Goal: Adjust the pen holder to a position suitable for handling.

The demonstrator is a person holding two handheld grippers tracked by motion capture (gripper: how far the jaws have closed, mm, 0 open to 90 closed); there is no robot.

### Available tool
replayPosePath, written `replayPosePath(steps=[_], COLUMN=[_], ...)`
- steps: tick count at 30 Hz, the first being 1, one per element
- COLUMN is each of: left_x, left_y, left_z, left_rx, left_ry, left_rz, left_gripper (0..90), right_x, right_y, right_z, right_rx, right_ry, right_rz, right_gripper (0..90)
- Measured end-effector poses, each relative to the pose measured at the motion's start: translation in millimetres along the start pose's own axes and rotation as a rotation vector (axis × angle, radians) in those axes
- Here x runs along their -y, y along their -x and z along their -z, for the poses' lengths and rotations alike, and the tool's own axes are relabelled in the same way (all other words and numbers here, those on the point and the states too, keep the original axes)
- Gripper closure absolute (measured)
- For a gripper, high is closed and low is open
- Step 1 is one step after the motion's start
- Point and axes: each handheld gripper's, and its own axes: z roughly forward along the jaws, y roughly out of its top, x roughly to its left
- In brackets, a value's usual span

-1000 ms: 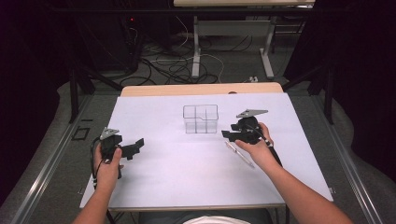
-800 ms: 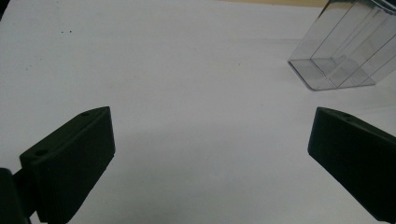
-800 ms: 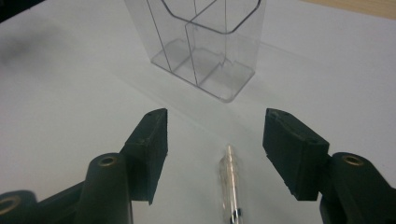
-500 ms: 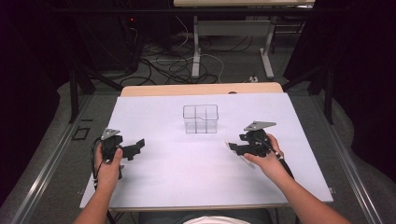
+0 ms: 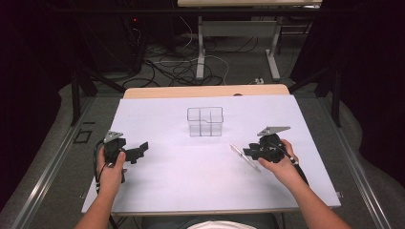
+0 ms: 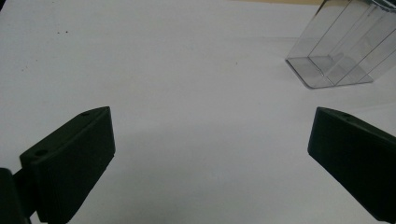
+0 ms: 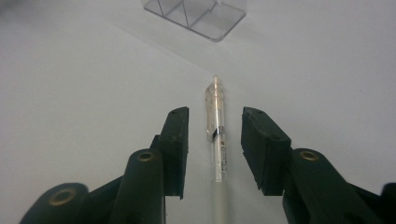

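Now closing the right gripper (image 7: 215,133) around the pen (image 7: 216,135) near the tabletop's right edge, pads not yet touching. Left gripper (image 6: 210,154) spread wide, holding nothing.

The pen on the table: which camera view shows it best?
The right gripper view. There the pen lies close and sharp between the open jaws of the right gripper, which have just been closing; the pads do not touch it. The high view shows the pen as a thin pale line beside the right gripper.
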Motion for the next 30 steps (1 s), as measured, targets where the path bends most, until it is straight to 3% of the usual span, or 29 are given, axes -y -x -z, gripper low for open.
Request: replayPosePath(steps=[5,14,23,25,30], left_x=[-0.1,0.3,0.6,0.5,0.6], left_y=[0.0,0.5,0.6,0.6,0.7], left_z=[-0.4,-1.0,-1.6,-1.6,-2.1], left_rx=[0.0,-0.003,0.0,0.001,0.0], left_ry=[0.0,-0.003,-0.003,-0.004,-0.002], left_rz=[0.0,-0.001,0.0,-0.001,-0.002], left_gripper=[0.7,0.7,1.0,1.0,1.0], right_x=[3.5,7.1,12.2,13.5,14.2], right_y=[2.6,0.0,-1.3,-0.6,-2.4], right_z=[-2.6,-11.1,-19.8,-21.1,-23.8], right_rx=[0.015,0.034,0.045,0.031,0.051], right_ry=[-0.06,-0.158,-0.251,-0.248,-0.271], right_rz=[-0.004,0.035,0.007,0.023,0.033], right_gripper=[66.3,66.9,67.0,67.3,69.0])
